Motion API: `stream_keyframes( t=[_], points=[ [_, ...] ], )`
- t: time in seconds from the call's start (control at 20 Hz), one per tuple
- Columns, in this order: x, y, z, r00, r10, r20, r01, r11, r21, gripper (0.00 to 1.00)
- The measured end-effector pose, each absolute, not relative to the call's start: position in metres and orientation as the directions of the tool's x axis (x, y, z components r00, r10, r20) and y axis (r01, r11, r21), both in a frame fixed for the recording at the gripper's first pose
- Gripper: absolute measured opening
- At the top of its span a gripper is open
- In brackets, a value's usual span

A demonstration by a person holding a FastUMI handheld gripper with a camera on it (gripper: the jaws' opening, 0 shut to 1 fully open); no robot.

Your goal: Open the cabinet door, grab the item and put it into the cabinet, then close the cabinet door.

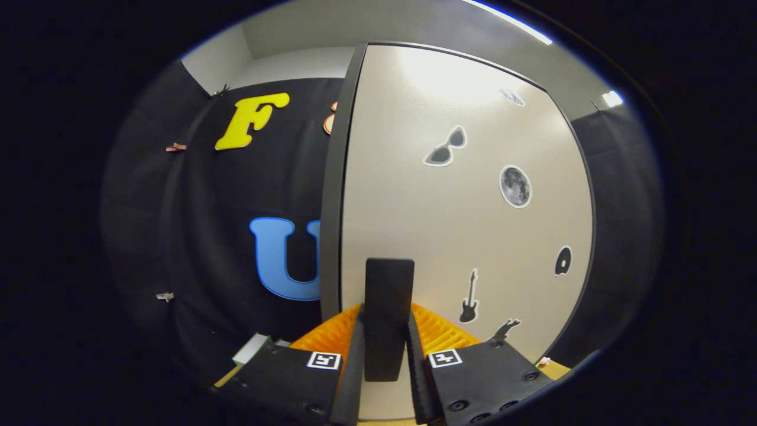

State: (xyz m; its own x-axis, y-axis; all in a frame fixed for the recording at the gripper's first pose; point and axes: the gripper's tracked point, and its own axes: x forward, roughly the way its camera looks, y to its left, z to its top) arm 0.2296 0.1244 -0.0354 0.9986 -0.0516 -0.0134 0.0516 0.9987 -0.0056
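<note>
Gripper (385, 355) fingers clamp the dark handle (388, 307) of the cabinet door (461, 225). Handle appears rigid; door probably swings lightly, so grip mid-handle.

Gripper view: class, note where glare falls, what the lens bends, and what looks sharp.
In the gripper view, glare whitens the upper cabinet door; the fisheye bows its dark edge; the stickers stay sharp; the gripper is shut on the black handle, which is crisp too.
</note>
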Motion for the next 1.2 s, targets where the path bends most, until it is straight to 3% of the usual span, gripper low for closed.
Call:
stream_keyframes(
  t=[0.15, 0.2, 0.25, 0.85, 1.2],
  points=[
    [0.231, 0.124, -0.037, 0.998, -0.028, -0.05, 0.029, 0.999, 0.021, 0.22],
    [0.226, 0.124, -0.038, 0.998, -0.013, -0.056, 0.014, 1.0, 0.023, 0.22],
    [0.227, 0.125, -0.038, 0.998, 0.001, -0.059, 0.0, 1.0, 0.023, 0.16],
    [0.121, 0.111, -0.018, 0.973, 0.209, -0.095, -0.201, 0.976, 0.089, 0.15],
    [0.068, 0.064, -0.01, 0.969, 0.222, -0.113, -0.21, 0.972, 0.108, 0.15]
  ],
)
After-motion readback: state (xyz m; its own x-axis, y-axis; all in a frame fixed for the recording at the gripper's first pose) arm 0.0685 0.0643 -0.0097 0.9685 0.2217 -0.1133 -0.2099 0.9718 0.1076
